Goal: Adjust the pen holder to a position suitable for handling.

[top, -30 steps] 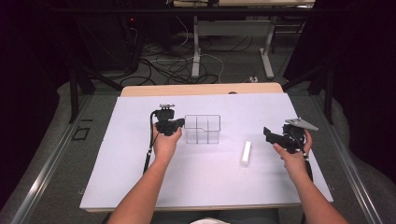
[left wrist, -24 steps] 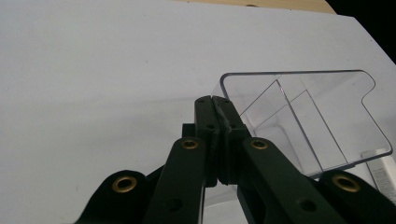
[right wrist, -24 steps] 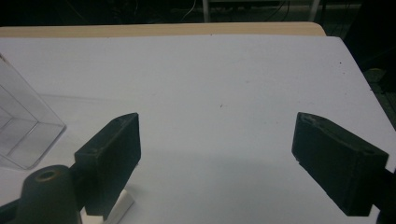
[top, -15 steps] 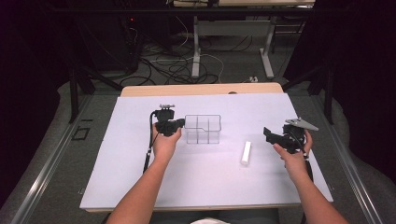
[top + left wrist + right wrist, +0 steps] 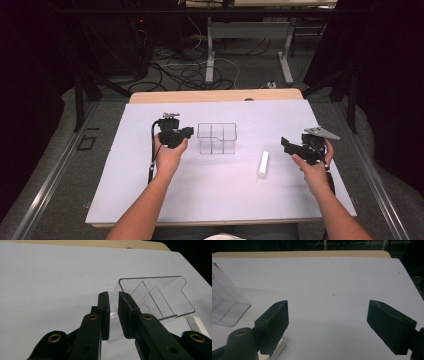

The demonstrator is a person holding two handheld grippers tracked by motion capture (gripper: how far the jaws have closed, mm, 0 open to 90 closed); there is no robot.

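Clear plastic box between matte black jaws

The left gripper (image 5: 113,315) is standing at the near wall of the clear, hard-sided divided box (image 5: 216,138) in the middle of the smooth white table (image 5: 125,190); its jaws have just been opening, with the thin wall between them and the pads off it. The right gripper (image 5: 328,325) is hovering spread wide, with nothing between its jaws, beside the white rectangular block (image 5: 263,163).

A lab-like recording space: a white-covered table (image 5: 125,190) stands amid black curtains (image 5: 380,60), with loose cables (image 5: 185,70) on the grey floor and metal desk legs (image 5: 210,55) at the far side.
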